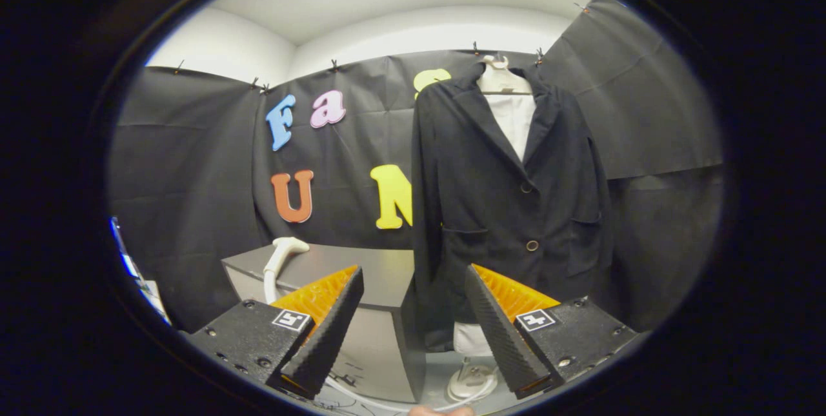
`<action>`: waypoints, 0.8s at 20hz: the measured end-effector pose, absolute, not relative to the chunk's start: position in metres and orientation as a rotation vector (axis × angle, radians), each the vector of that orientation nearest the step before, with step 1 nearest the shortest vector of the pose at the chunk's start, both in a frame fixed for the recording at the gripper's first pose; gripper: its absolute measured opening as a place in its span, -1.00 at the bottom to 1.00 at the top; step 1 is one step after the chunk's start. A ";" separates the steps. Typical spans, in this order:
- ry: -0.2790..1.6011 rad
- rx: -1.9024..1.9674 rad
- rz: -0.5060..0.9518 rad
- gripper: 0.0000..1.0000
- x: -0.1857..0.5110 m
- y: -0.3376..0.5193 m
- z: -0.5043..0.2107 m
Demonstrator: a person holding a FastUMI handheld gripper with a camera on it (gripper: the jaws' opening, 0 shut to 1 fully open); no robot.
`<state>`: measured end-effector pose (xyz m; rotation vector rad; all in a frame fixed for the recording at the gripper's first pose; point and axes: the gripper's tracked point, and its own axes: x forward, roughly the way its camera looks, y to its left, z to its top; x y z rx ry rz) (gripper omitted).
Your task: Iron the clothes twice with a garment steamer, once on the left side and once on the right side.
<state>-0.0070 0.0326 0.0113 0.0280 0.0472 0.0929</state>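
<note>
My gripper (413, 319) has its fingers spread wide, nothing between them. Dark jacket (510, 203) hangs on a hanger (500, 77) over a white mannequin stand (471, 380), beyond my right finger. White garment steamer (279, 261) sits on the grey cabinet (381, 274), left of the jacket, well apart from it, just past my left finger. Its hose (387, 404) trails down below the cabinet.

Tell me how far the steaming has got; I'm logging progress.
Nothing looks done yet. The tool is open and empty, its fingers apart with the grey table's corner beyond them. The white garment steamer lies on the grey table, not yet picked up. The dark jacket hangs on its stand, untouched. Left: grasping the steamer, then both passes.
</note>
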 end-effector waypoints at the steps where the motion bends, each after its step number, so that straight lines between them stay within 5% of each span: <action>1: 0.056 0.032 0.109 1.00 -0.005 0.041 0.012; 16: 0.367 0.050 0.379 1.00 0.078 0.247 -0.009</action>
